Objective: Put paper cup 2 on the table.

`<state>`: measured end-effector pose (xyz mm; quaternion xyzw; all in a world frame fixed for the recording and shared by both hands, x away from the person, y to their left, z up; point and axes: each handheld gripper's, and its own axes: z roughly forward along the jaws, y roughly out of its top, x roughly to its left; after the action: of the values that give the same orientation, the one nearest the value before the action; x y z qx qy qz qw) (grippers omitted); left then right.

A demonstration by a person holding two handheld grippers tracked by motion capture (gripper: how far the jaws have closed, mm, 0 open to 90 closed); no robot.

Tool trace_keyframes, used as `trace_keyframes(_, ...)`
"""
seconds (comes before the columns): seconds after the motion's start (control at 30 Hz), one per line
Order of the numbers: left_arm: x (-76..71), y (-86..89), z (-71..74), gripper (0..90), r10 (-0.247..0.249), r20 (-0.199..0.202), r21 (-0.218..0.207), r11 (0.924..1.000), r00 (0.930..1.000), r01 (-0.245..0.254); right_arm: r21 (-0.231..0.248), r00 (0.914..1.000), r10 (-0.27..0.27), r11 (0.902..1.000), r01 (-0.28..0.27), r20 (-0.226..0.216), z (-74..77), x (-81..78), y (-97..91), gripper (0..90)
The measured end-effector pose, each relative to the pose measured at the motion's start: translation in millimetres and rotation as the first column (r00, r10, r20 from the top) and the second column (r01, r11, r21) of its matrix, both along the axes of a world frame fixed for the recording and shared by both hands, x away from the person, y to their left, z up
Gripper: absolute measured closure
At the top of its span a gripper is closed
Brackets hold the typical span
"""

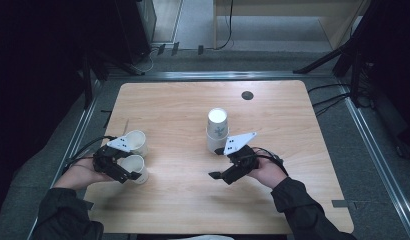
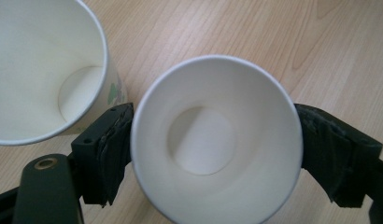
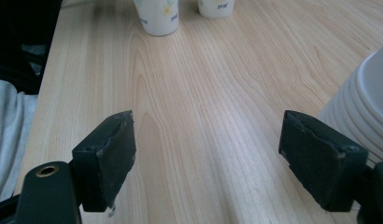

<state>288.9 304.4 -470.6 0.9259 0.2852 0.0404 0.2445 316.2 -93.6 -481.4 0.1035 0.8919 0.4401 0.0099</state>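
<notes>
Left tool point(image 2: 213, 154) level, jaws flanking paper cup point(image 2: 216, 140)

second cup point(image 2: 45, 70) crowding left tongs point(image 2: 213, 140), cup stack point(image 1: 217, 130) beside right tongs point(image 3: 208, 158)

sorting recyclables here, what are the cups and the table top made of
Upright cup between the left gripper jaws: likely paper, matte white inside, thin rolled rim. Inverted cup stack: looks the same. Table: pale wood-grain top, probably laminate; can't confirm.

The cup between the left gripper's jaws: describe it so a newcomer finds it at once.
On the wooden table, go to its left edge, where two upright white paper cups stand together. It is the nearer cup, flanked by the left gripper; the farther cup stands free.
</notes>
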Motion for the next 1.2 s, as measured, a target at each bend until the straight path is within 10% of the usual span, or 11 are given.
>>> trace_keyframes(0.83, -5.3, 14.3, 38.8, 12.8, 0.069, 0.053, -0.110, 0.9919, 0.9962, -0.063, -0.005, 1.0000, 0.006, 1.0000, -0.006, 0.001, -0.1, -1.6, 0.8, 19.3)
trace_keyframes(1.2, -1.9, -5.3, 54.9, 13.1, 0.071, 0.086, -0.128, 0.9900, 0.9937, -0.060, -0.007, 1.0000, -0.001, 1.0000, 0.001, 0.001, -0.5, -3.1, -1.6, 19.3)
